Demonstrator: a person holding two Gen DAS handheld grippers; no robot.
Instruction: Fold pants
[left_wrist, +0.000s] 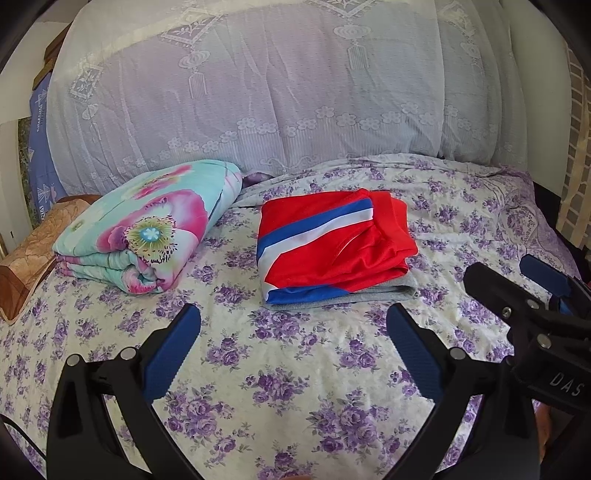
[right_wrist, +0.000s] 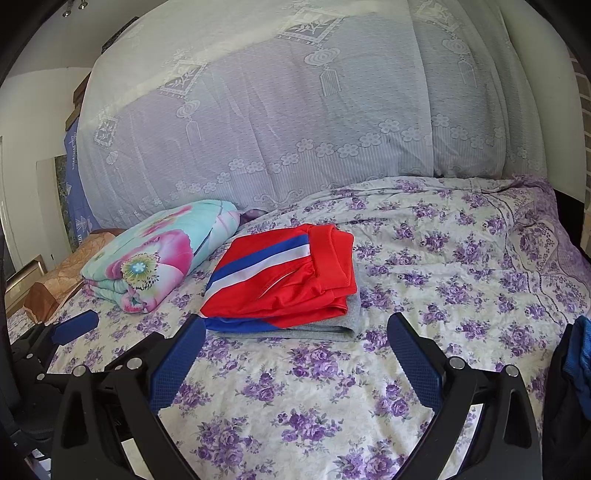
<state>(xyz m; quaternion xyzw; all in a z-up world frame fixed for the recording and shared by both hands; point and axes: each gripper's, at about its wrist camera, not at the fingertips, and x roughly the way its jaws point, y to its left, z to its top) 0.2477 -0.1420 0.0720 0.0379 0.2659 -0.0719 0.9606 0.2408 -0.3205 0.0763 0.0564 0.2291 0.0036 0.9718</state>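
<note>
Red pants (left_wrist: 332, 243) with blue and white stripes lie folded into a compact stack on a grey folded garment (left_wrist: 391, 293) in the middle of the bed. They also show in the right wrist view (right_wrist: 280, 280). My left gripper (left_wrist: 293, 325) is open and empty, hovering just in front of the stack. My right gripper (right_wrist: 295, 332) is open and empty, close to the stack's near edge. The right gripper also shows at the right edge of the left wrist view (left_wrist: 517, 280).
A folded floral quilt (left_wrist: 147, 229) lies to the left of the pants. A brown pillow (left_wrist: 33, 251) sits at the far left. A lace-covered pile of bedding (left_wrist: 280, 92) stands behind. The purple flowered bedsheet (left_wrist: 295, 387) covers the bed. Dark clothing (right_wrist: 576, 369) hangs at the right edge.
</note>
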